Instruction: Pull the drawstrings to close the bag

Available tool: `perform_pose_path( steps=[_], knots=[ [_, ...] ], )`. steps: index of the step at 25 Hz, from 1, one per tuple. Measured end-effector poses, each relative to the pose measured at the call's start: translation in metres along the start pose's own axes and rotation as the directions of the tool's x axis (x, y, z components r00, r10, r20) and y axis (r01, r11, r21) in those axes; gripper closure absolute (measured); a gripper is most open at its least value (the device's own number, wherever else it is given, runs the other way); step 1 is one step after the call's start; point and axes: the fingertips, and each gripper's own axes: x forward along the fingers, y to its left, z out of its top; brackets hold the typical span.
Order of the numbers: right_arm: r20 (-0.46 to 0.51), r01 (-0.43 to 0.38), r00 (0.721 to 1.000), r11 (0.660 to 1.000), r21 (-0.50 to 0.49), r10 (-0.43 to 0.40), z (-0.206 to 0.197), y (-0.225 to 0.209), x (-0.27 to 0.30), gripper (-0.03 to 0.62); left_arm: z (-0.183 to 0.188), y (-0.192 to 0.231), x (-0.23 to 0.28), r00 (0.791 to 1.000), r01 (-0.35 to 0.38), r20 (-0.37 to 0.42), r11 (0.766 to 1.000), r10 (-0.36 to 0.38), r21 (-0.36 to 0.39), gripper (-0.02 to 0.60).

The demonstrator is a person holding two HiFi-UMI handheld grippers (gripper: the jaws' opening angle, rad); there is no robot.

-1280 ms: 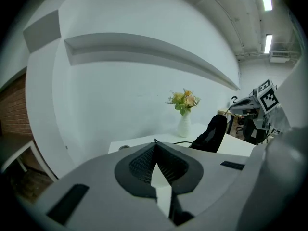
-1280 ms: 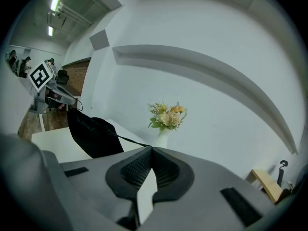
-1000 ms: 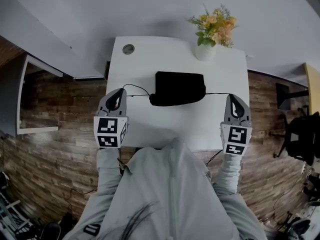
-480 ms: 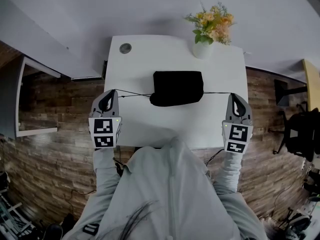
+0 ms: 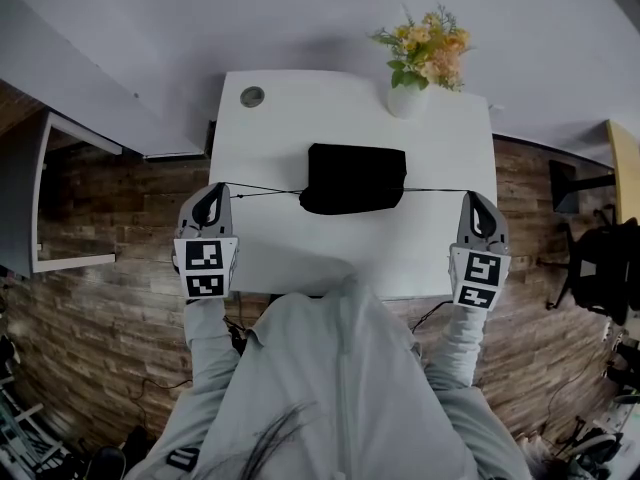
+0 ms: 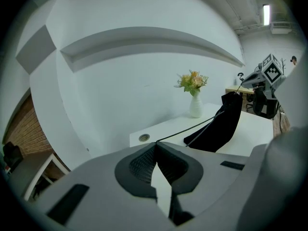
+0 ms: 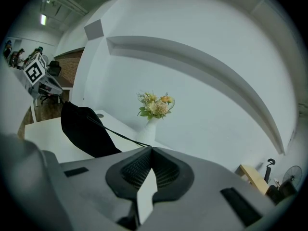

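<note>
A black drawstring bag lies in the middle of the white table; it hangs lifted in both gripper views. Thin black drawstrings run taut from its mouth to both sides. My left gripper is shut on the left drawstring at the table's left edge, the cord ending at its tips. At the right edge my right gripper is shut on the right drawstring, which enters its tips. The bag's mouth looks gathered along its near side.
A white vase of yellow and orange flowers stands at the table's far right. A round cable grommet sits at the far left corner. Wood floor lies on both sides, with a dark chair at right and a white shelf at left.
My left gripper has moved outward to the left with its cord, and the slack loop in the left drawstring has pulled straight. The right gripper has hardly moved.
</note>
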Motion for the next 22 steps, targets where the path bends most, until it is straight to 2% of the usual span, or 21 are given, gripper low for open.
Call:
perform_pose_path(
  steps=[22],
  knots=[
    [-0.024,0.028,0.999,0.999,0.016,-0.028,-0.021,-0.02,0.0,0.572,-0.016,0.011,0.002,0.998,-0.033,-0.044,0.999,0.034,0.019,0.557]
  ],
)
